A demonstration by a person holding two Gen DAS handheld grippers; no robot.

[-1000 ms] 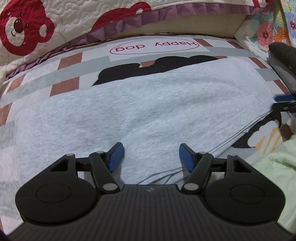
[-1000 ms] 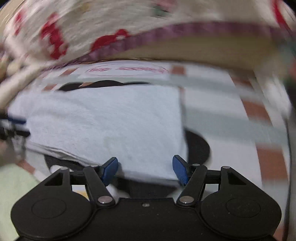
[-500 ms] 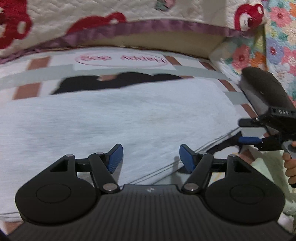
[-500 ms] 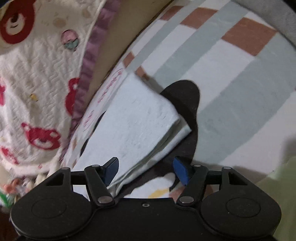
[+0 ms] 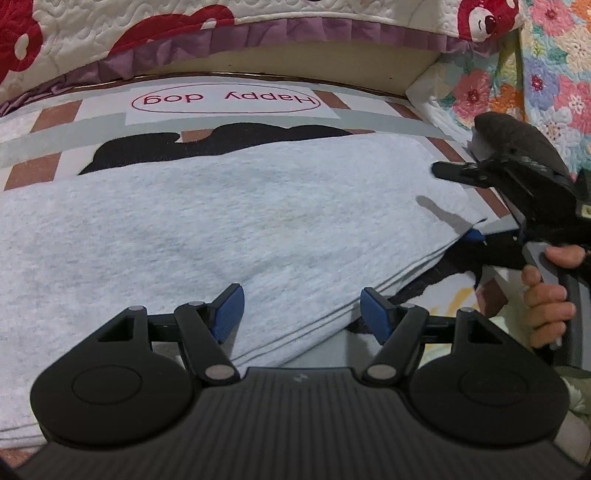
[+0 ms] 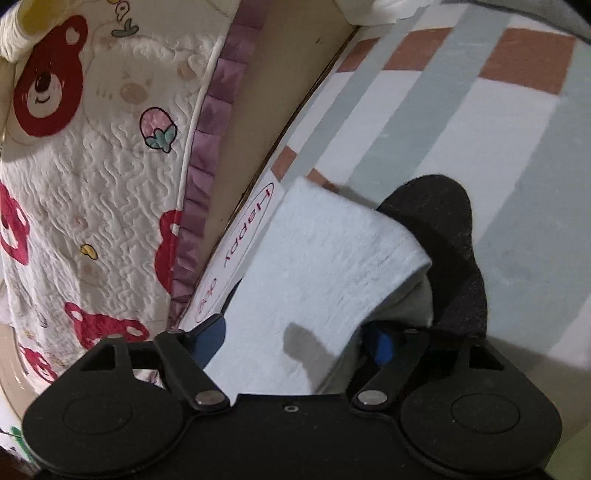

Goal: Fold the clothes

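A folded light grey garment [image 5: 229,229] lies flat on a striped mat [image 5: 44,144] printed "Happy dog". My left gripper [image 5: 302,312] is open, its blue pads either side of the garment's near edge. My right gripper [image 6: 295,341] is rolled on its side and open, with the garment's right corner [image 6: 325,266] between its pads. In the left wrist view the right gripper [image 5: 472,206] stands at that corner, one finger above the cloth and one blue pad [image 5: 472,235] below it, held by a hand [image 5: 550,295].
A quilted cover with red bears and a purple frill [image 5: 258,33] runs along the far side. A floral cloth [image 5: 546,74] is at the right. A pale green cloth [image 5: 576,391] lies at the near right. A dark grey item [image 5: 517,136] sits behind the right gripper.
The right gripper has rolled onto its side and moved in onto the garment's right corner, which now sits between its pads. The left gripper stays open at the near edge.
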